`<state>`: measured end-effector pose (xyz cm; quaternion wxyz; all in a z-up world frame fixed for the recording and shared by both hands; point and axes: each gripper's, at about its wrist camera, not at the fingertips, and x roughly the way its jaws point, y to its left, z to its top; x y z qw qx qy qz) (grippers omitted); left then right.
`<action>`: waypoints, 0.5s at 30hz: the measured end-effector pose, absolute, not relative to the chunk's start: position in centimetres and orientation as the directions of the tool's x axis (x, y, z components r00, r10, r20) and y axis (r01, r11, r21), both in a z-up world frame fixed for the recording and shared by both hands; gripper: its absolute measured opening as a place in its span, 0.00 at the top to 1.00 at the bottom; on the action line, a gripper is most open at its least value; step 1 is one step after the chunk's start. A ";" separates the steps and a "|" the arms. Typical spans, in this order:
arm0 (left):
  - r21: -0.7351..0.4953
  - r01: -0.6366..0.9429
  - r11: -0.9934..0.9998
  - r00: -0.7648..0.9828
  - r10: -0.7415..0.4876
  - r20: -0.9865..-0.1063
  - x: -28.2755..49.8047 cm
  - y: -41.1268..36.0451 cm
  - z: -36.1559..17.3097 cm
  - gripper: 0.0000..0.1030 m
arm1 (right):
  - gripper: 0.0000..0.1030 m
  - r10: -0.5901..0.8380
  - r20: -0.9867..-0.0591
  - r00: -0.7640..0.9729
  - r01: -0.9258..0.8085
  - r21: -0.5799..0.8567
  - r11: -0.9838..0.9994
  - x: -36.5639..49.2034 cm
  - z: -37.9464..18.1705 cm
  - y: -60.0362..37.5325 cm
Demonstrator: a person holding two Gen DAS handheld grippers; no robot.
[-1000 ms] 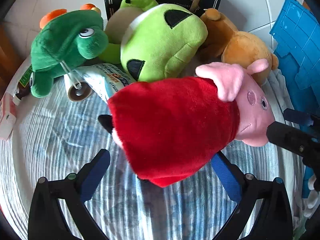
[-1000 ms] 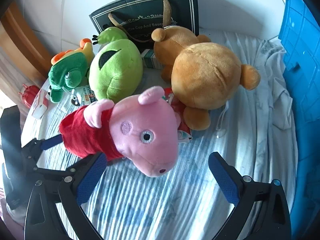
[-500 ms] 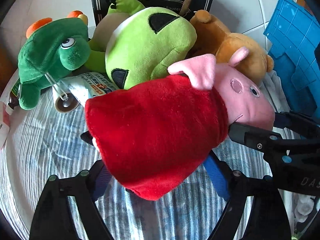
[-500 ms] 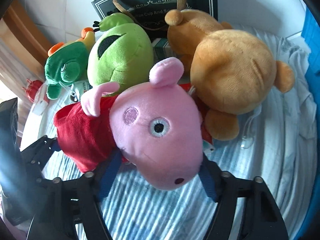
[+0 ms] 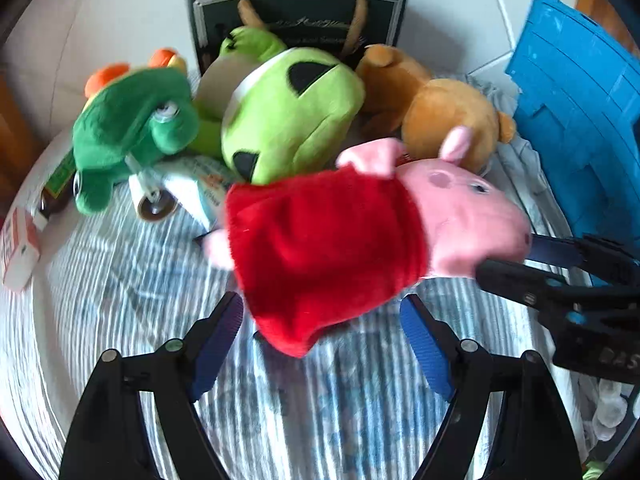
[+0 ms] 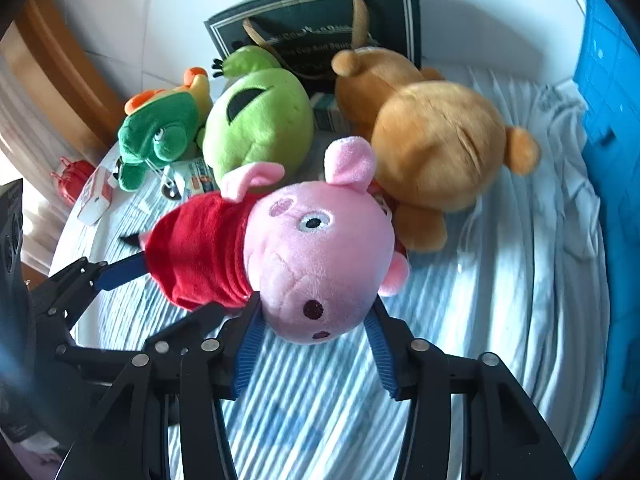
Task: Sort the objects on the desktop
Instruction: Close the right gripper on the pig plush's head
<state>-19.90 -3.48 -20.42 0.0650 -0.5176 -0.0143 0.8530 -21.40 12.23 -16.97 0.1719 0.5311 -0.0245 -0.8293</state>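
Note:
A pink pig plush (image 5: 460, 216) in a red dress (image 6: 200, 252) hangs just above the striped cloth (image 5: 120, 280). My left gripper (image 5: 320, 332) has its jaws closing, with both blue pads against the lower sides of the dress. My right gripper (image 6: 316, 308) is also closing, its pads (image 6: 248, 340) pressing on both sides of the pig's head. In the left wrist view the right gripper (image 5: 540, 264) comes in from the right at the snout. In the right wrist view the left gripper (image 6: 100, 276) reaches the dress from the left.
Behind the pig lie a dark green plush (image 5: 132, 132), a lime green plush (image 5: 288, 120) and a brown bear (image 6: 436, 148), in front of a dark gift bag (image 5: 296, 12). A blue crate (image 5: 580, 120) stands at the right, a small box (image 5: 18, 240) at the left.
Both grippers went from wide open to narrowed around the pig plush, the left on its dress, the right on its head. The plush has shifted a little between the views.

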 end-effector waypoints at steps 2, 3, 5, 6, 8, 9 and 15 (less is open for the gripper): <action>-0.113 -0.074 -0.991 -0.435 0.134 -0.890 -20.2 -4.5 -21.2 0.22 | 0.21 -0.299 -0.877 -0.376 0.252 0.214 -0.944 -20.8 -16.9 12.8; -0.120 -0.071 -0.990 -0.428 0.139 -0.893 -20.5 -4.7 -21.6 0.22 | 0.16 -0.302 -0.876 -0.376 0.251 0.217 -0.943 -20.7 -16.9 12.9; -0.139 -0.080 -0.987 -0.416 0.160 -0.895 -20.9 -4.6 -22.0 0.22 | 0.15 -0.303 -0.874 -0.380 0.246 0.220 -0.944 -20.8 -16.8 13.2; -0.142 -0.088 -0.986 -0.411 0.166 -0.897 -21.1 -4.4 -22.2 0.22 | 0.15 -0.305 -0.873 -0.382 0.244 0.223 -0.944 -21.0 -16.7 13.2; -0.136 -0.116 -0.984 -0.395 0.172 -0.903 -21.5 -3.8 -22.8 0.22 | 0.08 -0.312 -0.872 -0.378 0.242 0.232 -0.942 -21.4 -17.0 13.2; -0.130 -0.128 -0.983 -0.385 0.170 -0.907 -21.6 -3.6 -23.2 0.21 | 0.04 -0.311 -0.874 -0.374 0.242 0.232 -0.942 -21.7 -17.2 13.1; -0.130 -0.144 -0.981 -0.364 0.175 -0.915 -22.9 -3.0 -25.1 0.18 | 0.00 -0.301 -0.881 -0.365 0.250 0.219 -0.943 -23.9 -18.7 11.6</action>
